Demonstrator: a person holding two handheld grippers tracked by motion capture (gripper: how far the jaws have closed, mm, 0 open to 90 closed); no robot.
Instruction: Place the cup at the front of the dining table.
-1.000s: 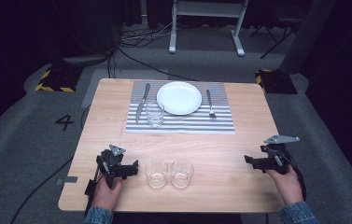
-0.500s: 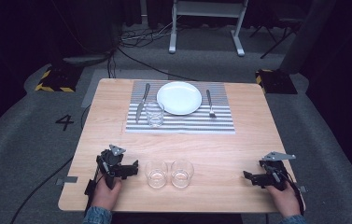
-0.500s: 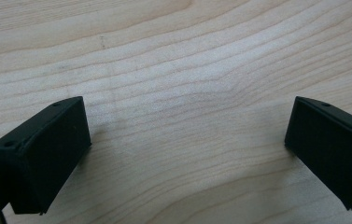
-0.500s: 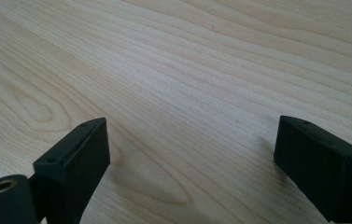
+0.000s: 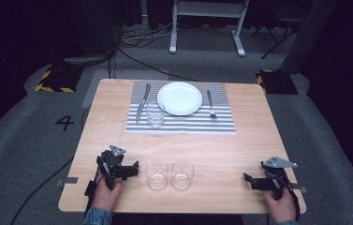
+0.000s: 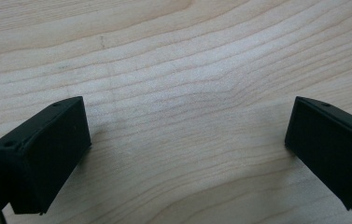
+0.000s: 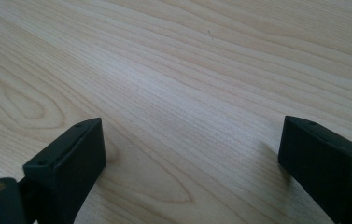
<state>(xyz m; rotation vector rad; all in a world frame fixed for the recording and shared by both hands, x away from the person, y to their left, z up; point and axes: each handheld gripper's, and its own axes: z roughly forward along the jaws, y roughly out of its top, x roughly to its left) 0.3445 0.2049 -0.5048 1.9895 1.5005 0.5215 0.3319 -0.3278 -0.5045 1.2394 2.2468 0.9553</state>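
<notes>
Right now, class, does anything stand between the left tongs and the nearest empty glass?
Nothing visible does: bare wooden table lies between the open left tongs and the nearest glass, which stands just beside them.

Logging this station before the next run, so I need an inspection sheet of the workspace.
Surface: wooden table, striped mat at the far side.
Job's things: two glasses side by side near the front edge.
Clutter: plate, knife, fork, third glass on the mat.
Grippers: left gripper and right gripper open, low over bare wood.
Cables: one trails off the left gripper; more on the floor behind.
Surroundings: grey floor, marked 4.
</notes>
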